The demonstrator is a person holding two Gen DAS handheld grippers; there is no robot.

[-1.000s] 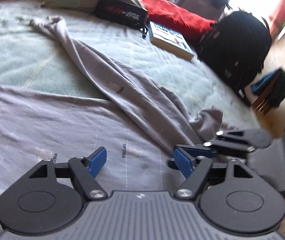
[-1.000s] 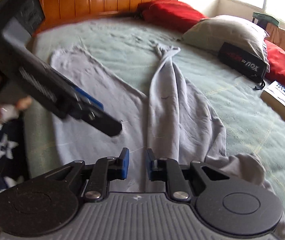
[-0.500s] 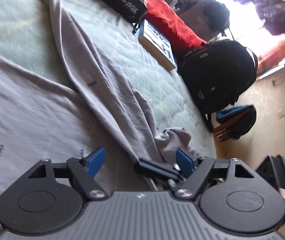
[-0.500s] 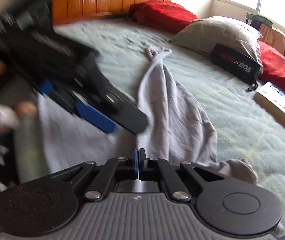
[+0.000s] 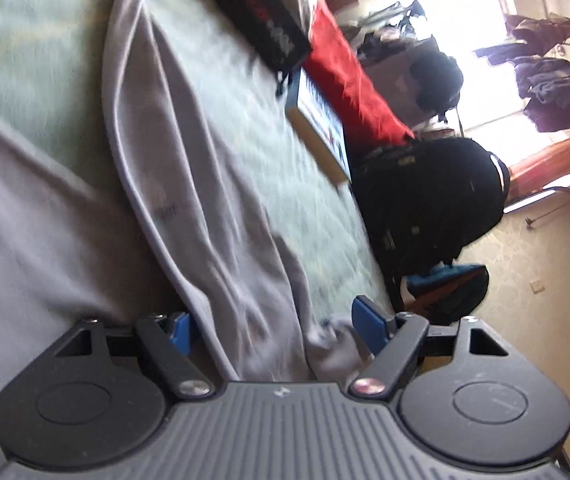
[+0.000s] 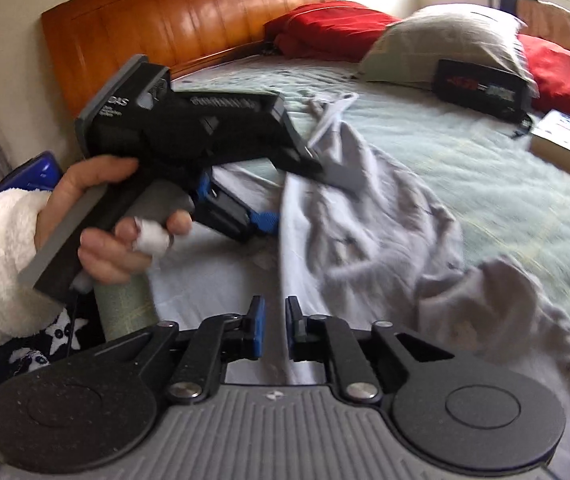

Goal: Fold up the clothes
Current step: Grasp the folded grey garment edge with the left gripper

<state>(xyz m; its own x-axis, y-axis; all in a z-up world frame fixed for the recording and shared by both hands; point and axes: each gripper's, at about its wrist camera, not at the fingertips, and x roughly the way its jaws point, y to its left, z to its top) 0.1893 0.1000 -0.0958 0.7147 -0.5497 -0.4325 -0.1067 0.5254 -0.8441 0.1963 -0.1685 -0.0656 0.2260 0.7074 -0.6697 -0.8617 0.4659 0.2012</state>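
With my left gripper (image 5: pixel 273 330) fingers spread astride the grey garment's (image 5: pixel 213 184) long fold running straight ahead, my right gripper (image 6: pixel 272 328) has just parted slightly, gripping nothing.

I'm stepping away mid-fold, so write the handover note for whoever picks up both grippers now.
Left gripper: jaws wide open, astride a bunched ridge of the light grey cloth garment, not gripping it.
Right gripper: jaws have just been opening, now a narrow gap; nothing visibly pinched between them.
Garment: sprawled and rumpled on the pale green bed cover, one long part twisted.
Done: no fold visible yet.
Left: smooth it flat, then fold.
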